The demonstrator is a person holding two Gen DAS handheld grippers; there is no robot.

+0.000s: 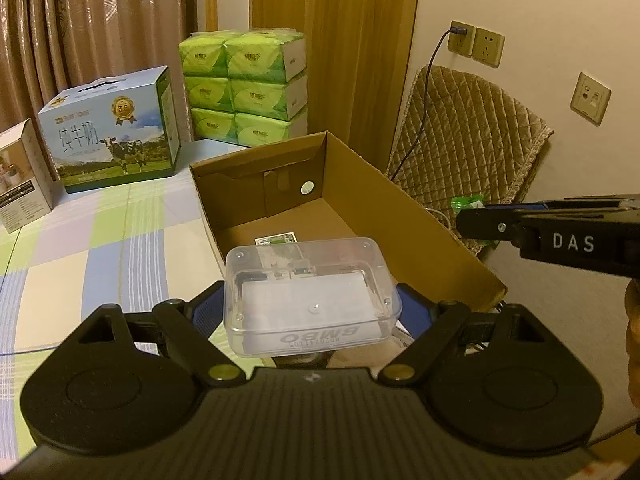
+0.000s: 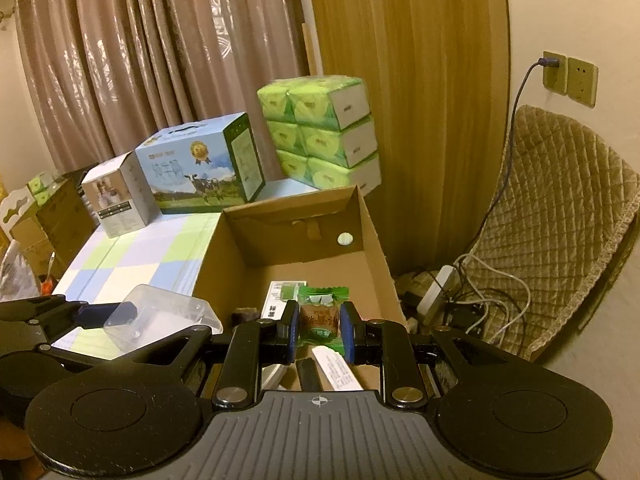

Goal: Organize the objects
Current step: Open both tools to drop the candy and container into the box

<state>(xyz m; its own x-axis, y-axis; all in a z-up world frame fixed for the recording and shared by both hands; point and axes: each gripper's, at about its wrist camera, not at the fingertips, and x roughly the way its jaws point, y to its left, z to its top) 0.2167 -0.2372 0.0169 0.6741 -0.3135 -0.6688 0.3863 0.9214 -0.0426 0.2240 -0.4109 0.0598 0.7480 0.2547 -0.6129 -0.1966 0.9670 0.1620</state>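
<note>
Your right gripper pinches a green candy packet over the open cardboard box. At lower left, your left gripper carries a clear plastic case above the checked tablecloth.

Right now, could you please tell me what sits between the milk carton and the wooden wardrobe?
A stack of green tissue packs stands between the milk carton and the wooden wardrobe, clearest in the left wrist view.

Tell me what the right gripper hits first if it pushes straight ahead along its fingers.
Probably the cardboard box: the right gripper, shut on a green snack packet, points down into it, likely toward its floor, though depth is unclear.
</note>
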